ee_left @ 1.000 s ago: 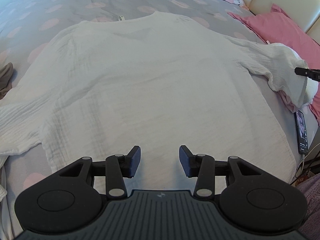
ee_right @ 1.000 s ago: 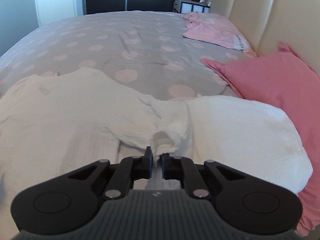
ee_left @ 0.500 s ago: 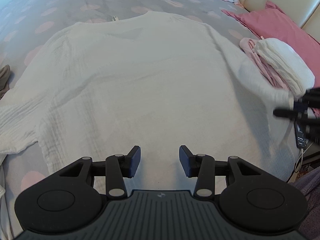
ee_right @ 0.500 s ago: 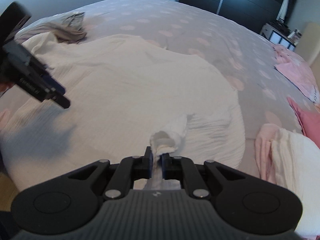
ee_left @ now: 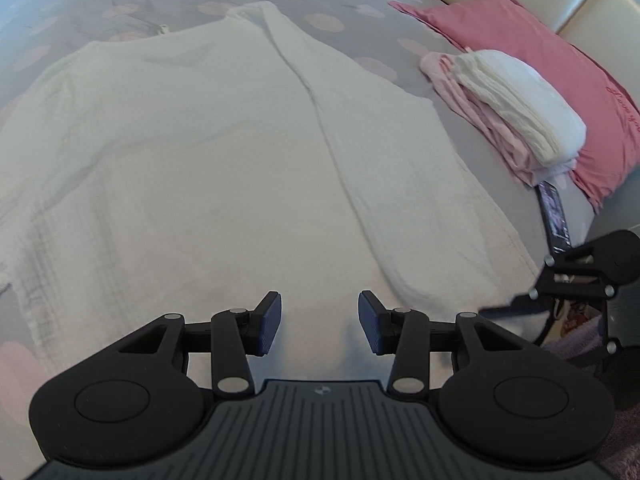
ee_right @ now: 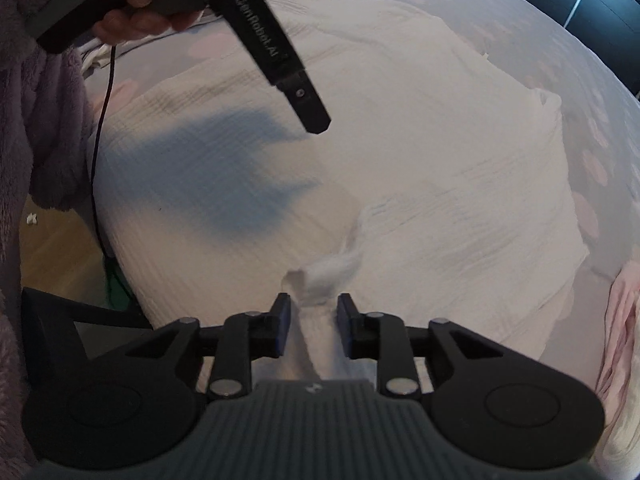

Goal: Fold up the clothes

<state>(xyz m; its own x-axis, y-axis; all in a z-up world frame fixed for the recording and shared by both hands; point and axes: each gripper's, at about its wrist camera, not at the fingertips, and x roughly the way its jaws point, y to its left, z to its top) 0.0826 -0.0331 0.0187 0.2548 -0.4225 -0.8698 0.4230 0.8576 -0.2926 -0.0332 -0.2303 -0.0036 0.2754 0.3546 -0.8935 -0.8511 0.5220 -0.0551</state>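
A white crinkled shirt (ee_left: 192,152) lies spread on the bed, its right sleeve (ee_left: 384,160) folded in over the body. My left gripper (ee_left: 319,327) hovers open and empty above the shirt's near hem. My right gripper (ee_right: 310,322) has its jaws parted around the bunched cuff of the sleeve (ee_right: 332,276), which still stands between the pads. The shirt fills the right wrist view (ee_right: 400,140). The left gripper (ee_right: 304,108) shows there from the side, and the right gripper (ee_left: 576,280) shows at the left wrist view's right edge.
A grey bedspread with pink dots (ee_left: 120,0) covers the bed. A stack of folded pink and white clothes (ee_left: 512,100) lies right of the shirt beside a pink pillow (ee_left: 540,40). A phone (ee_left: 556,216) lies at the bed edge. A cable (ee_right: 98,140) hangs at the bedside.
My right gripper carried the sleeve cuff from the stack across onto the shirt body and down to the near hem, then its jaws parted. The left gripper stayed open over the hem.
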